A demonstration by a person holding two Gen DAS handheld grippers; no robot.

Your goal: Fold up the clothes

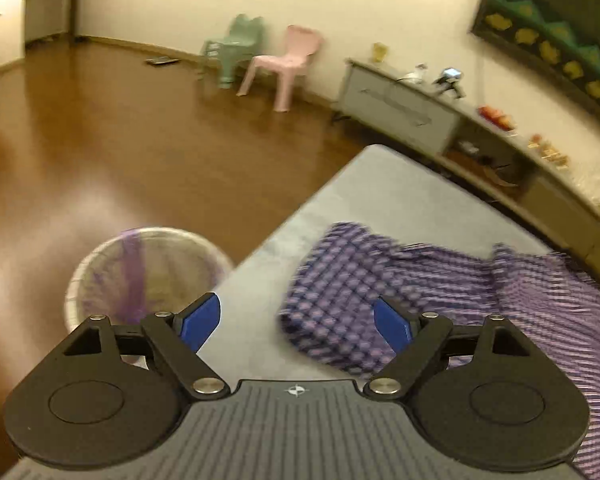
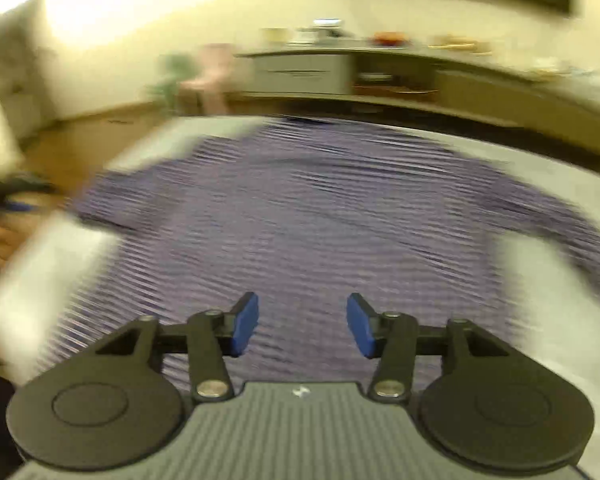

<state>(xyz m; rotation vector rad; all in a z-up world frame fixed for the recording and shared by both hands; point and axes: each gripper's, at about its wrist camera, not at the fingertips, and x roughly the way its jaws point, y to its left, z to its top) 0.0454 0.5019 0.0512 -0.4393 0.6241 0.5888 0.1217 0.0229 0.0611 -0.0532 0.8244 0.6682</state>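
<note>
The purple checked shirt (image 2: 320, 208) lies spread across the grey desk (image 1: 380, 184); both the left tool (image 1: 296, 324) and right tool (image 2: 302, 324) hover empty, gaping; folding seems unstarted; next, pinch a sleeve.

Motion blur smears the whole right wrist view: the purple checked cotton shirt (image 2: 320, 216) shows only streaks, so its collar and buttons cannot be made out. In the left wrist view that shirt runs off the right edge, its body cut off. Left of the shirt, the round white mesh basket (image 1: 148, 272) is blurred and partly hidden behind the left claw (image 1: 296, 322); its contents are unclear.
</note>
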